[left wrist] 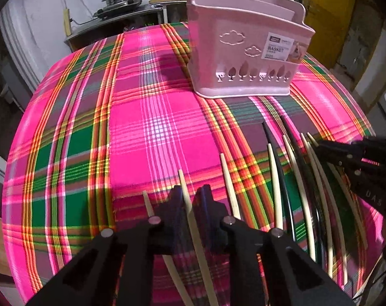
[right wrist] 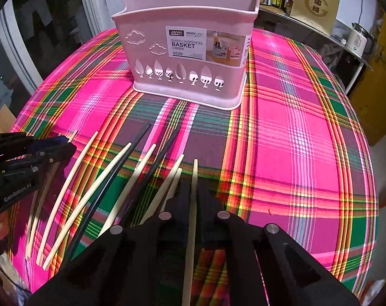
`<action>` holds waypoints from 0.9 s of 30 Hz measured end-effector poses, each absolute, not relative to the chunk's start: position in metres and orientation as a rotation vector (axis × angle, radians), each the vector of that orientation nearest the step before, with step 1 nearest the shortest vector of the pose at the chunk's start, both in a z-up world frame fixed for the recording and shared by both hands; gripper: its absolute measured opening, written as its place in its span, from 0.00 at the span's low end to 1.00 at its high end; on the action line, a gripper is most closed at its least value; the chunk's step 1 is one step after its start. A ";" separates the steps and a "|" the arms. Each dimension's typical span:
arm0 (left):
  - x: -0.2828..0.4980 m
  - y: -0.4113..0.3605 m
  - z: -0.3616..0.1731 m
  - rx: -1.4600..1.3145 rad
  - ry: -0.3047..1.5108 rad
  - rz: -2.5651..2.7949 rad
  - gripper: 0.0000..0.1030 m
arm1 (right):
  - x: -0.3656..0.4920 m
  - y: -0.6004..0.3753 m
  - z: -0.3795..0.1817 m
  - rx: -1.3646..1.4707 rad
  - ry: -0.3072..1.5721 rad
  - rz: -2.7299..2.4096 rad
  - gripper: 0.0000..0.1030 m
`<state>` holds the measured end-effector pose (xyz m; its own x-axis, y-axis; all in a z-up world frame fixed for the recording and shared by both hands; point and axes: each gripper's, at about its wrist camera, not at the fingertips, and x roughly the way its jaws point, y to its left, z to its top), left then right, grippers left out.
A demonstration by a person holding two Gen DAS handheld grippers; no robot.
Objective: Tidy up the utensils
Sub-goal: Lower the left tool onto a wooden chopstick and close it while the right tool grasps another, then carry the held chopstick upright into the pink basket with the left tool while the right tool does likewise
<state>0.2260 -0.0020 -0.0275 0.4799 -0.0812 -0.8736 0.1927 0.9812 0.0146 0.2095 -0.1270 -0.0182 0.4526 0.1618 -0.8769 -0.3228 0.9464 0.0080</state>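
Chopsticks lie fanned on the plaid desk; each claw, left and right, pinches one pale stick (lower ends cut off).

Table under a plaid cloth, bright pink with green, yellow and orange stripes, draped to the edges. A pink plastic chopstick basket stands upright on it toward the far side, label facing the cameras. Nearer, well apart from the basket, a loose row of pale chopsticks and black chopsticks lies on the cloth, tips pointing roughly toward the basket, some crossing or touching.
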 end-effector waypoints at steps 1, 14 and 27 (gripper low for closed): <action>0.227 -0.003 -0.028 0.122 1.061 -0.169 0.16 | 0.211 -0.126 -0.018 -0.170 1.069 0.303 0.06; 0.230 0.004 -0.016 0.050 1.054 -0.233 0.07 | 0.206 -0.135 0.006 -0.114 1.003 0.336 0.05; 0.203 0.015 0.058 0.014 0.880 -0.274 0.06 | 0.175 -0.146 0.068 -0.071 0.838 0.357 0.05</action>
<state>0.2031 0.0152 0.0583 0.6043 -0.2308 -0.7626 0.2427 0.9650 -0.0998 0.1745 -0.1457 0.0683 0.6130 0.2813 -0.7383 -0.3366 0.9384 0.0781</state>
